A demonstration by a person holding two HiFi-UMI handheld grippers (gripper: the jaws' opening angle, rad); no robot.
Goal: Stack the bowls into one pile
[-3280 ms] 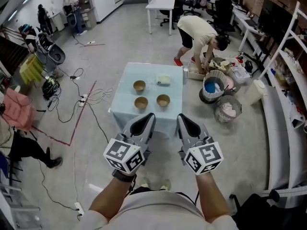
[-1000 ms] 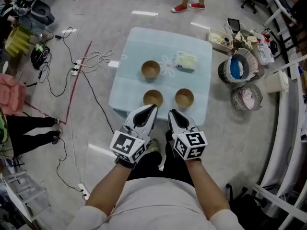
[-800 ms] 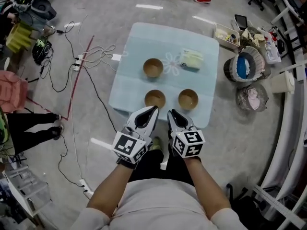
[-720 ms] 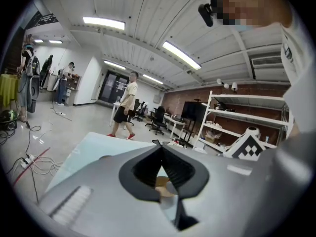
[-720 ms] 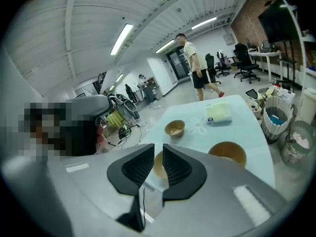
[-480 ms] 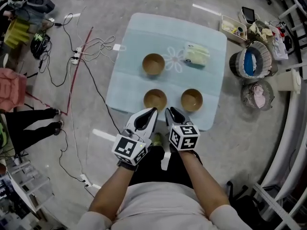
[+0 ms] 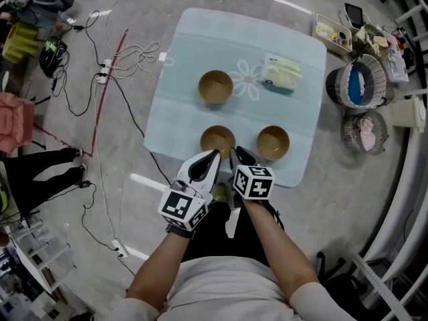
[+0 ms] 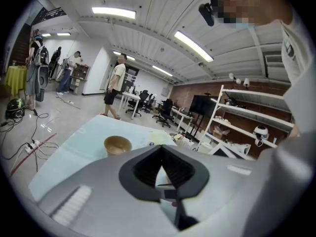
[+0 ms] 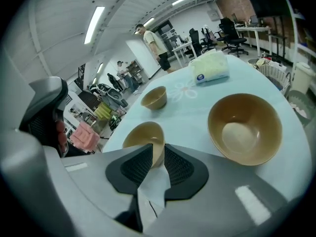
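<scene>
Right gripper view — three bowls point(image 9: 244, 127), jaws barely parted, left gripper point(image 8: 162, 148) — one bowl point(image 8: 117, 144), jaws together.

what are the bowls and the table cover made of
Bowls: tan and smooth, with a soft sheen inside and thin, even rims. They look like plastic or melamine, though lacquered wood cannot be ruled out.
Table cover: pale blue cloth, judging by its straight fold creases and soft rounded corners. It has a white flower print.
</scene>
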